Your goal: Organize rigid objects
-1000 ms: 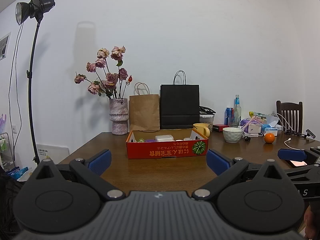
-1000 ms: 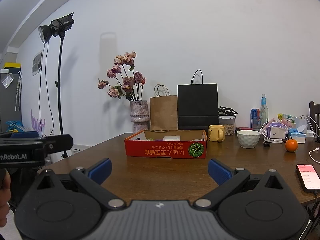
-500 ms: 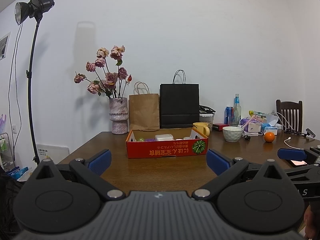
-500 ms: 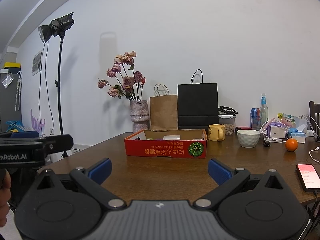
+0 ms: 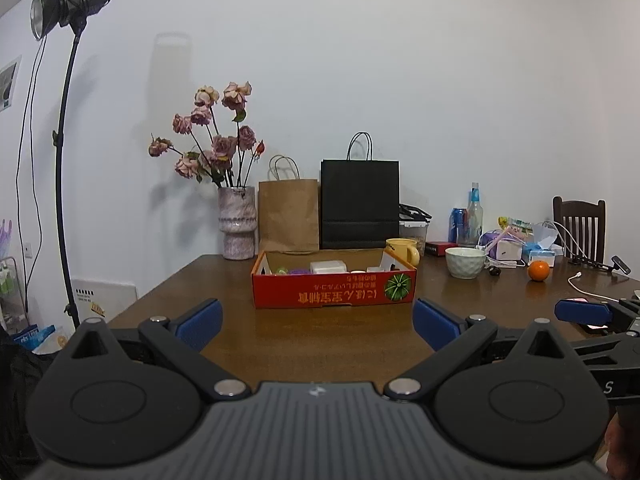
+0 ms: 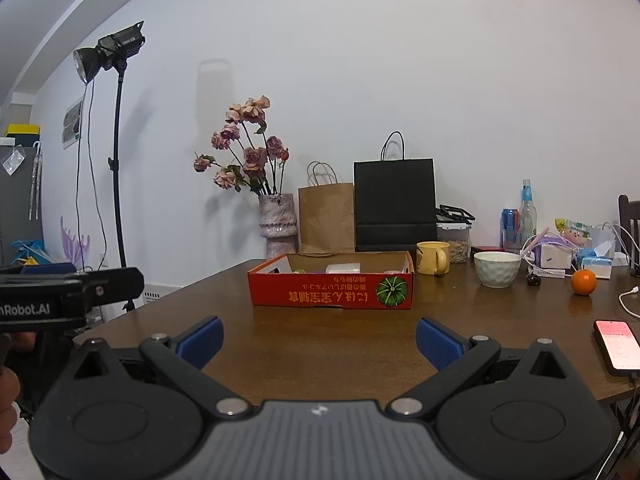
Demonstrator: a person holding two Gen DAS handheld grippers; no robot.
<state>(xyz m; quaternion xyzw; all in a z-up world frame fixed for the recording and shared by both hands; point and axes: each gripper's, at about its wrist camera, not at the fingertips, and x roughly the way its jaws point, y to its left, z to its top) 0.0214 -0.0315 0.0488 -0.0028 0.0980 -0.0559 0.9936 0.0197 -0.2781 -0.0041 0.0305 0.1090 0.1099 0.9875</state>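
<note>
Across the near table edge, the left wrist view shows the left gripper (image 5: 318,322) spread wide, empty, squared up to the red box (image 5: 334,286) mid-table. Right wrist view now: right gripper (image 6: 320,338) equally splayed, holding nothing, box (image 6: 330,290) dead ahead, probably lining up an approach.
</note>
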